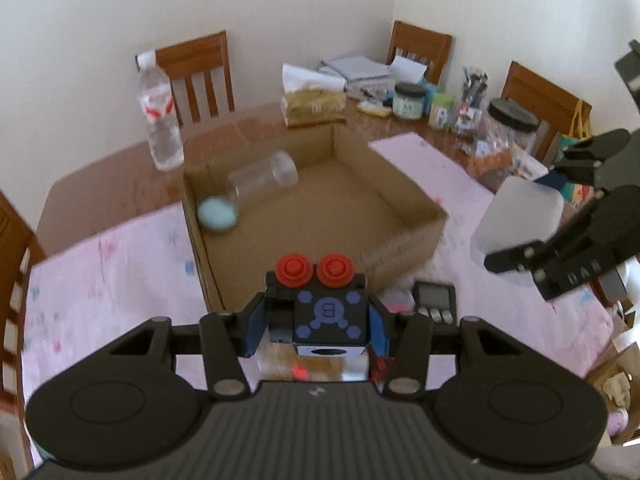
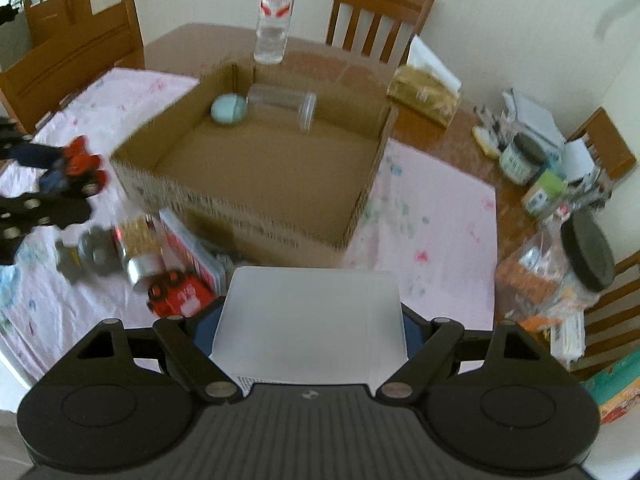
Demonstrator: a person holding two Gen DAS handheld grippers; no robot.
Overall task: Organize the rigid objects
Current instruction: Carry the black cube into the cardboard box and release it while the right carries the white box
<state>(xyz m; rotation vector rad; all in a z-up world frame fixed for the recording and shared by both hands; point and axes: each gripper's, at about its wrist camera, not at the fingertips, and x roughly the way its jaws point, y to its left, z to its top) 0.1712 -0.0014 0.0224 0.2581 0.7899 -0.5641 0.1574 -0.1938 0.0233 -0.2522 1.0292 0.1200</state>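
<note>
Two tongs are in my view, and each is loaded. My left tongs [image 1: 318, 320] are clamped narrow on a small black toy block [image 1: 329, 316] with purple markings on its top face and two red round knobs at its far end; the blue pads [image 1: 256, 326] press on both its sides, and it hangs above the near wall of the cardboard box [image 1: 400, 240]. My right tongs [image 2: 308, 320] stand fairly wide, closed on a frosted white plastic container [image 2: 312, 320] that fills the gap from pad to pad; in the left wrist view that same container [image 1: 520, 216] is held off the bench, to the right of the box and clear of it. The box is open-topped and sits on a pink patterned cloth [image 1: 100, 280] over the wooden bench [image 1: 100, 176]. Inside the box, at its far left corner, a clear jar [image 1: 264, 176] lies on its side with a pale blue rounded object [image 1: 218, 216] just beside its base. A water bottle [image 1: 158, 120] stands upright on the bench behind the box. Loose on the cloth in front of the box I note a red toy vehicle [image 2: 176, 296], a metal-capped jar [image 2: 136, 256] lying down, and a small black timer [image 1: 434, 300]. Lidded jars, a tissue box [image 1: 314, 106] and papers crowd the far right of the bench; motion blur hides their finer detail.
</note>
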